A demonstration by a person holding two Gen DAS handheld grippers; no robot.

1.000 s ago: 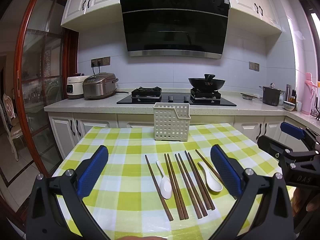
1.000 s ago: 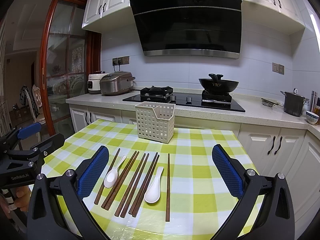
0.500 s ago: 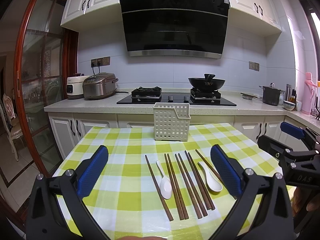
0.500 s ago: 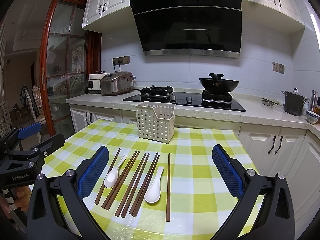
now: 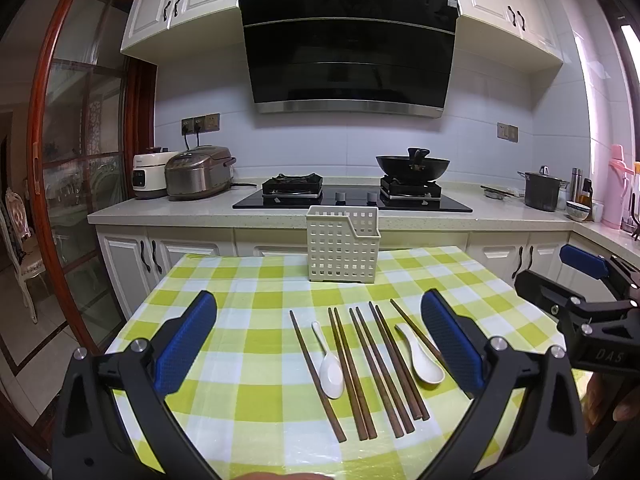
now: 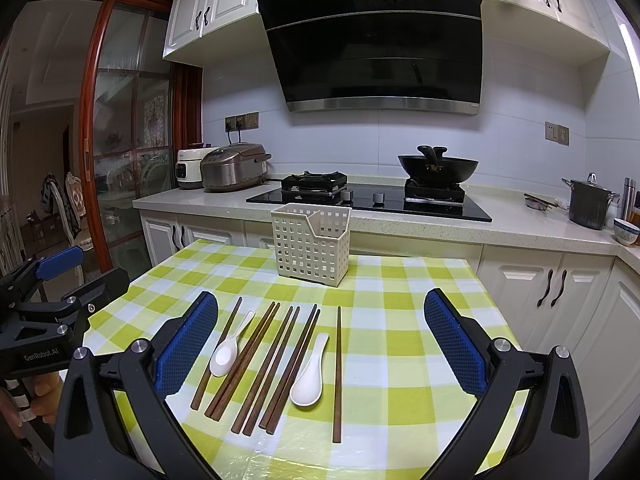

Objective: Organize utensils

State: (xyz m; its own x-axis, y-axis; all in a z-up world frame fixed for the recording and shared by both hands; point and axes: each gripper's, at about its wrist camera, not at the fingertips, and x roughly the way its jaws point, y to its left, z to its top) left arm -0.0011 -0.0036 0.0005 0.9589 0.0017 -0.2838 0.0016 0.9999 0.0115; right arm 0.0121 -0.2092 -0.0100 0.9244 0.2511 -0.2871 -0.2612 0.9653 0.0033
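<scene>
So right now both your grippers are hovering over the near edge of the table [image 5: 248,276] with nothing in them. The left gripper [image 5: 320,344] has its fingers spread wide, and the right gripper [image 6: 320,344] is the same, wide open and empty.

The chopsticks [image 5: 382,368] and the two white spoons [image 5: 331,364] are lying flat on the checked cloth in a loose row. From the left gripper they sit between the fingers, shifted toward 1 o'clock. From the right one they're more toward 11 o'clock, and that lone chopstick [image 6: 338,372] lies almost dead centre.

Key thing: their long axes run roughly 12 to 6, away from you toward the white basket [image 6: 310,246], which stands upright at 12 o'clock, well apart from them.

I'd guess either hand can reach, and your fingers already close across the sticks, so little wrist twisting needed.
</scene>
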